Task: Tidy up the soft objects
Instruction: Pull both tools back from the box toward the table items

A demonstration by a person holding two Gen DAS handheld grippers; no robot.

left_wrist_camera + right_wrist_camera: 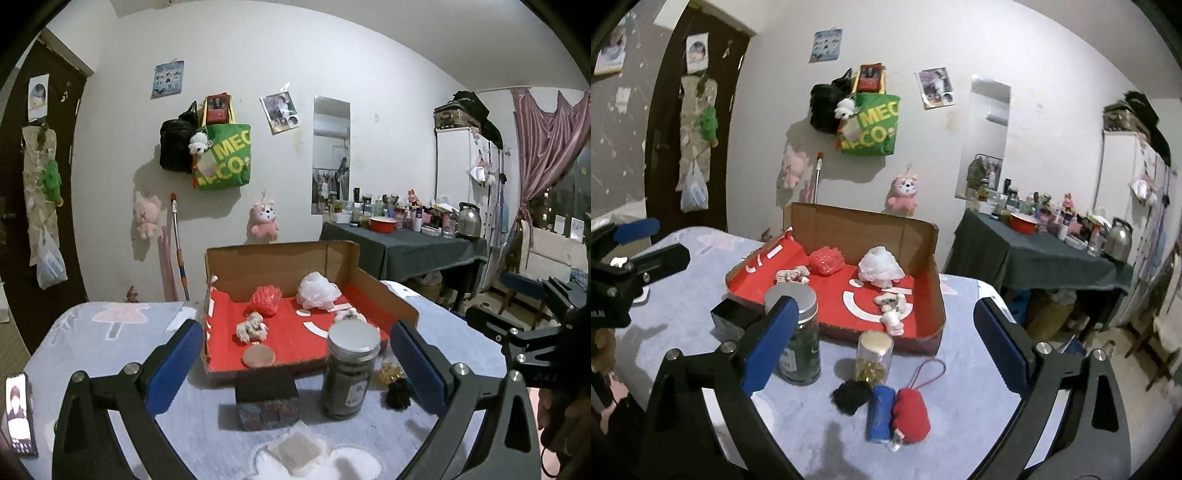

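The soft things you are sorting lie partly in the shallow cardboard box with the red lining at the far middle of the table and partly on the table in front of it. Inside, a crinkled red mesh puff and a fluffy white mesh puff sit along the back wall, a small cream knitted bundle lies towards the box's left side, and a second cream-and-grey bundle lies near its front right corner. On the pale blue fleece-covered table, near its front edge, a fuzzy black pom-pom touches a blue fabric roll, and a plump red plush pouch with a thin red loop leans against that roll's other side. Just behind them stands a small clear jar of gold bits with a pale lid, and to its left a taller dark glass jar with a silver lid, partly hidden by your right gripper's left blue pad. A black cube-shaped box rests against the cardboard box's front wall. Your right gripper hangs above the front group with its jaws spread wide and nothing between the pads. Your left gripper is likewise wide apart and holds nothing, framing the dark jar and the box front. A phone with a lit screen lies at the table's left edge.
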